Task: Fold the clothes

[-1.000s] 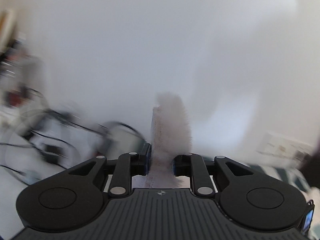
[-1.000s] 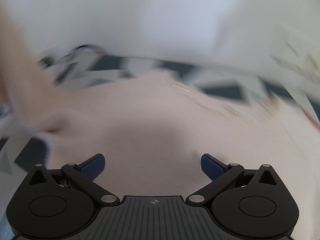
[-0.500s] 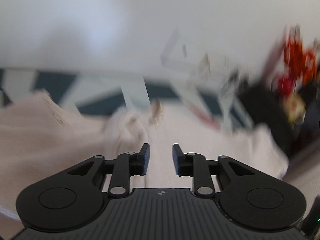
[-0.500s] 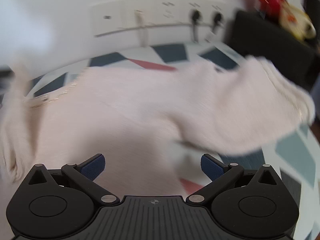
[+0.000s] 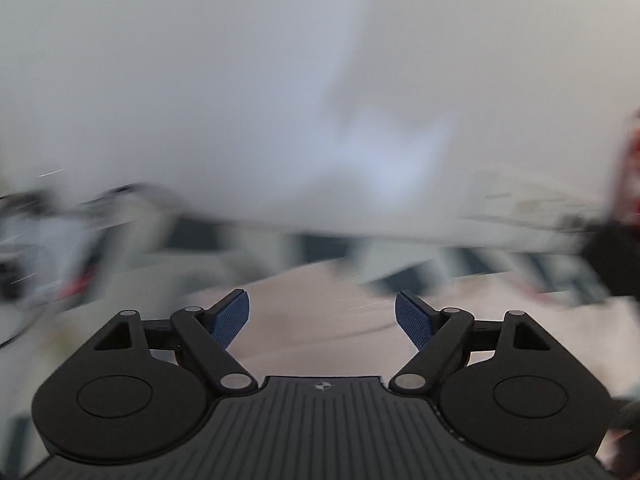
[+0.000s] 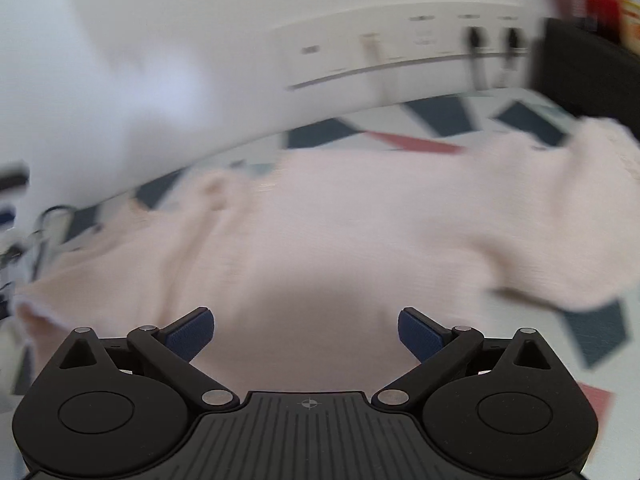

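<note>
Right wrist view: no brand, label or writing can be read anywhere; the only mark is a small crosshair symbol on each gripper's ribbed black housing, and everything else is smeared by motion blur. The pale pink sweater (image 6: 320, 240) is a soft, fuzzy knit, spread across the patterned tabletop (image 6: 596, 336), which shows dark blue, red and pale geometric shapes. One sleeve (image 6: 560, 216) reaches toward the right edge of the tabletop, and its cuff lies near a black object (image 6: 580, 72) at the far right corner. The sweater's left side runs toward the left edge, where it looks rumpled. The far edge of the tabletop meets a white wall with a socket strip (image 6: 400, 48) carrying two dark plugs.

The right gripper (image 6: 306, 334) hangs over the near part of the sweater with its blue-padded jaws spread wide and nothing between them; they have just closed slightly. Whether the pads touch the knit cannot be told.

In the left wrist view, the left gripper (image 5: 322, 322) has its jaws spread too, having just been opening, with no cloth pinched. The sweater (image 5: 320, 320) lies beyond and below its blue pads (image 5: 230, 320), a blurred pink sheet on the same patterned tabletop (image 5: 480, 264). Dark blurred clutter (image 5: 48, 240) sits toward the left edge.
</note>
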`<state>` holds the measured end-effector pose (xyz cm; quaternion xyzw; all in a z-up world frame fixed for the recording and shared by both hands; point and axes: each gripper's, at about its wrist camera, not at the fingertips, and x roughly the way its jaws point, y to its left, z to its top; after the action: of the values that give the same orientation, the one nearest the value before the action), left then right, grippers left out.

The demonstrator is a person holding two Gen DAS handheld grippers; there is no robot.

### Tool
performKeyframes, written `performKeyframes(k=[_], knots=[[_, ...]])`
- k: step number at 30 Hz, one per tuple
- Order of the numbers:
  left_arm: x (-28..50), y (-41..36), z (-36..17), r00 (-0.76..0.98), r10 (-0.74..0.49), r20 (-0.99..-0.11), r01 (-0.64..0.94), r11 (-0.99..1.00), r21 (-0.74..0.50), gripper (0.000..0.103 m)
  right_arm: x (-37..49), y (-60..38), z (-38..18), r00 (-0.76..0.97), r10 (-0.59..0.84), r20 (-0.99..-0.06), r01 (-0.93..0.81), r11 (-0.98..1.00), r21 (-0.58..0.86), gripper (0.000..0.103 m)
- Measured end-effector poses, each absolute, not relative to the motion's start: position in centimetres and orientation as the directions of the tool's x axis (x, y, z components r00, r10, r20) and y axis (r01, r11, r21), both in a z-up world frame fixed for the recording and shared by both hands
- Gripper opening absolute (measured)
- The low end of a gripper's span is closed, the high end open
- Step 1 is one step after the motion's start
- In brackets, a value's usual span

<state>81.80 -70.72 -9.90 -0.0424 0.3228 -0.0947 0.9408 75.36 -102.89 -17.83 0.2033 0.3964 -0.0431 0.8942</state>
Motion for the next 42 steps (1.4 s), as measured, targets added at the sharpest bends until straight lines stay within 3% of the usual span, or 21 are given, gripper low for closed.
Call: performKeyframes(k=[4, 8, 10, 11, 12, 15, 21, 24, 25, 26, 27, 32, 35, 38, 39, 40, 41, 42], knots=[[79.5, -67.8, -14.6, 0.733, -0.043, -0.679, 0.057, 0.998, -0.002, 0.073, 78.1, -98.4, -17.0, 0.704, 0.185, -0.685, 0.107, 0.926, 0.361, 0.091], [78.8, -69.6, -17.7, 0.718, -0.005, -0.696, 0.094, 0.991, 0.091, 0.073, 81.0, -94.4, -17.9, 0.658, 0.159, -0.736, 0.016, 0.974, 0.224, 0.087], [78.9, -70.4, -18.4, 0.724, 0.012, -0.690, 0.103, 0.987, 0.125, 0.070, 82.1, -93.6, -18.9, 0.630, 0.172, -0.757, 0.013, 0.973, 0.232, 0.075], [79.0, -70.8, -18.8, 0.727, 0.021, -0.686, 0.106, 0.984, 0.143, 0.070, 82.6, -93.3, -19.3, 0.610, 0.148, -0.778, 0.022, 0.979, 0.203, 0.064], [79.2, -70.6, -19.1, 0.730, 0.035, -0.682, 0.103, 0.982, 0.160, 0.069, 83.1, -93.0, -19.7, 0.587, 0.099, -0.804, 0.036, 0.988, 0.147, 0.043], [79.6, -70.2, -19.0, 0.726, 0.080, -0.683, 0.083, 0.976, 0.203, 0.064, 83.4, -94.2, -19.6, 0.585, 0.070, -0.808, 0.088, 0.985, 0.149, 0.016], [79.5, -69.3, -18.8, 0.718, 0.058, -0.694, 0.112, 0.974, 0.197, 0.064, 79.7, -99.9, -16.0, 0.678, -0.038, -0.734, 0.256, 0.948, 0.187, 0.012], [78.7, -70.2, -18.9, 0.735, 0.031, -0.678, 0.159, 0.963, 0.217, 0.064, 78.4, -102.4, -17.5, 0.586, -0.090, -0.805, 0.313, 0.942, 0.123, 0.019], [78.3, -70.6, -19.0, 0.743, 0.031, -0.668, 0.167, 0.959, 0.231, 0.064, 78.3, -103.0, -18.6, 0.514, -0.104, -0.851, 0.336, 0.938, 0.088, 0.026], [78.0, -70.9, -19.0, 0.752, 0.030, -0.659, 0.176, 0.954, 0.244, 0.064, 78.2, -103.5, -19.5, 0.457, -0.114, -0.882, 0.358, 0.931, 0.065, 0.041], [77.7, -71.2, -19.1, 0.763, 0.030, -0.646, 0.180, 0.950, 0.257, 0.064, 77.7, -104.0, -19.5, 0.455, -0.130, -0.881, 0.380, 0.923, 0.061, 0.048], [77.3, -71.9, -19.4, 0.796, 0.020, -0.605, 0.207, 0.930, 0.303, 0.064, 78.8, -103.9, -16.9, 0.558, -0.150, -0.816, 0.359, 0.930, 0.075, 0.063], [77.5, -72.0, -19.5, 0.778, -0.018, -0.628, 0.249, 0.927, 0.281, 0.063, 81.9, -103.0, -16.4, 0.604, -0.167, -0.779, 0.306, 0.951, 0.034, 0.074], [77.6, -72.0, -19.8, 0.752, -0.050, -0.657, 0.279, 0.928, 0.249, 0.047, 86.3, -103.0, -17.2, 0.608, -0.172, -0.775, 0.265, 0.964, -0.006, 0.082], [77.5, -72.1, -19.8, 0.751, -0.055, -0.658, 0.288, 0.924, 0.251, 0.041, 87.6, -103.3, -17.8, 0.593, -0.169, -0.788, 0.281, 0.960, 0.006, 0.079], [77.4, -72.2, -19.9, 0.751, -0.061, -0.658, 0.297, 0.921, 0.253, 0.024, 88.7, -103.5, -18.4, 0.577, -0.165, -0.800, 0.300, 0.954, 0.020, 0.076], [77.3, -72.3, -20.0, 0.750, -0.067, -0.658, 0.306, 0.917, 0.255, 0.014, 89.5, -103.8, -18.9, 0.565, -0.148, -0.812, 0.305, 0.952, 0.038, 0.056], [77.3, -72.3, -20.0, 0.750, -0.063, -0.659, 0.310, 0.913, 0.265, 0.012, 90.1, -104.2, -19.3, 0.553, -0.130, -0.823, 0.309, 0.949, 0.057, 0.019]])
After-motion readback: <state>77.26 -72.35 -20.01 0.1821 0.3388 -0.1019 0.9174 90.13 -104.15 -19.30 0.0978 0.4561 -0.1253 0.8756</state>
